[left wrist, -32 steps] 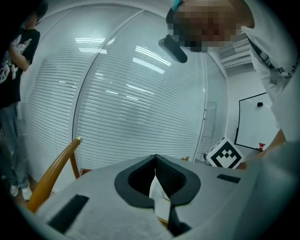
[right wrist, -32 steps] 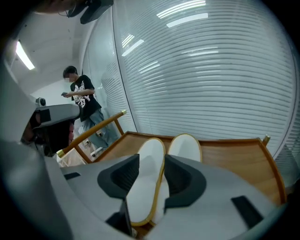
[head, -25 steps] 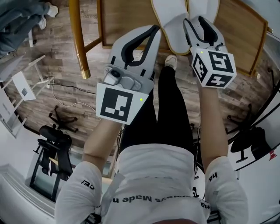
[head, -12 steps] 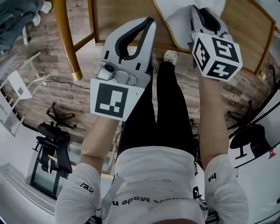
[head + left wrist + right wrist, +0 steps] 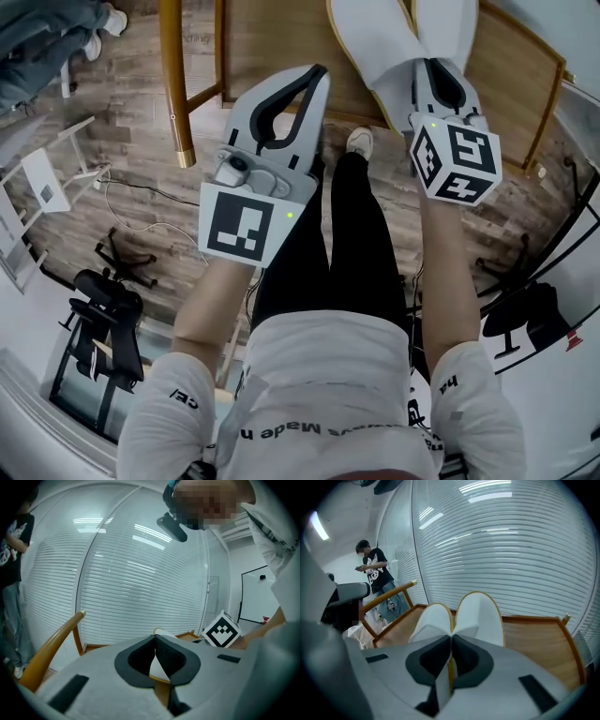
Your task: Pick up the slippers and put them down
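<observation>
Two white slippers [image 5: 375, 42] [image 5: 480, 613] lie side by side on a wooden table [image 5: 272, 37], toes pointing away from me. My right gripper [image 5: 441, 70] [image 5: 451, 636] sits at their near ends. Its jaws have just been closing and now pinch the two adjoining tan-edged rims together. My left gripper [image 5: 317, 73] [image 5: 155, 638] hovers at the table's near edge, to the left of the slippers. It is shut, its tips touch and hold nothing. In the left gripper view a slipper shows only as a white patch behind the jaws.
The table has a raised wooden rim [image 5: 534, 618]. A wooden chair [image 5: 173, 84] [image 5: 51, 646] stands left of it. A person [image 5: 375, 576] stands at the far left by a curved glass wall with blinds [image 5: 497, 541]. An office chair base [image 5: 131, 253] and cables lie on the floor.
The right gripper's jaws, spread around the slippers' near ends a second ago, have come together on them. The left gripper keeps its place and stays shut.
</observation>
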Motion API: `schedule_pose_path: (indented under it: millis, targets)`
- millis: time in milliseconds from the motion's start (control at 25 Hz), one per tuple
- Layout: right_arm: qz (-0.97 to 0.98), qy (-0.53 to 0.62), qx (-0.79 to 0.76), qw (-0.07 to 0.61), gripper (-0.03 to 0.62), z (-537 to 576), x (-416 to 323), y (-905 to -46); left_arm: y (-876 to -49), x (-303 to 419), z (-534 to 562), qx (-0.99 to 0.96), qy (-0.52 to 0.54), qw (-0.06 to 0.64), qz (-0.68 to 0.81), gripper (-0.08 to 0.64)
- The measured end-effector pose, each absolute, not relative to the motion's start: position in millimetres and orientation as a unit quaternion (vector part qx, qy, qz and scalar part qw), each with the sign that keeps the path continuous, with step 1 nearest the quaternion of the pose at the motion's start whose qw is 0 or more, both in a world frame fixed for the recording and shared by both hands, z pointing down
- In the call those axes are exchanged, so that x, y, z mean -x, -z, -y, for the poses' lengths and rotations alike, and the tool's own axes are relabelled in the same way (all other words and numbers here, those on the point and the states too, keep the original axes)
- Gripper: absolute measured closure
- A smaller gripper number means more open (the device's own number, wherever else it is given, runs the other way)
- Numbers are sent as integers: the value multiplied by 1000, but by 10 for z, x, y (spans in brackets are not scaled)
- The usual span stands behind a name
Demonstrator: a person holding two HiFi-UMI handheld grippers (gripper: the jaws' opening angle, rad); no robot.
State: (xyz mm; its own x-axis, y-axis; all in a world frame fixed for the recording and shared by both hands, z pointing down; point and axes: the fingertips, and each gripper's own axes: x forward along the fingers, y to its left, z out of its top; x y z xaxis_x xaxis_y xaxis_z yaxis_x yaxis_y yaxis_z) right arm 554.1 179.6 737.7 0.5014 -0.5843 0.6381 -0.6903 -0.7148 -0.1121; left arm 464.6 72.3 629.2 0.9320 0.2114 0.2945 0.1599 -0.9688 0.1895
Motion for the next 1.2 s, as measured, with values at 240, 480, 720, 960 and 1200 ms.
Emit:
schedule_pose_path:
  millis: [240,480,720,960,1200]
  targets:
    - [383,-319,-863,77,571,-1862,-5489,-6813,-5739,-4564,-710,-982,-139,91,-87,549]
    - [403,-289,-865,75,571,-1923,-5460,-6057,-5117,-4463,-770,-985,-117,91,-84,549]
    - [421,-270,-863,70,572,-2022,-5280,-5133,-4384,-4247,-824,-986,-110,95,-78,549]
    - [444,-214,-868,60,572,-2056,-5178,-4083,-3624,-4083,-904,-990,-78,88,-76,549]
    - [459,-179,-869,41,572,-2117,-4970,-3270,-3000,-3894,-978,-993,-52,75,-77,549]
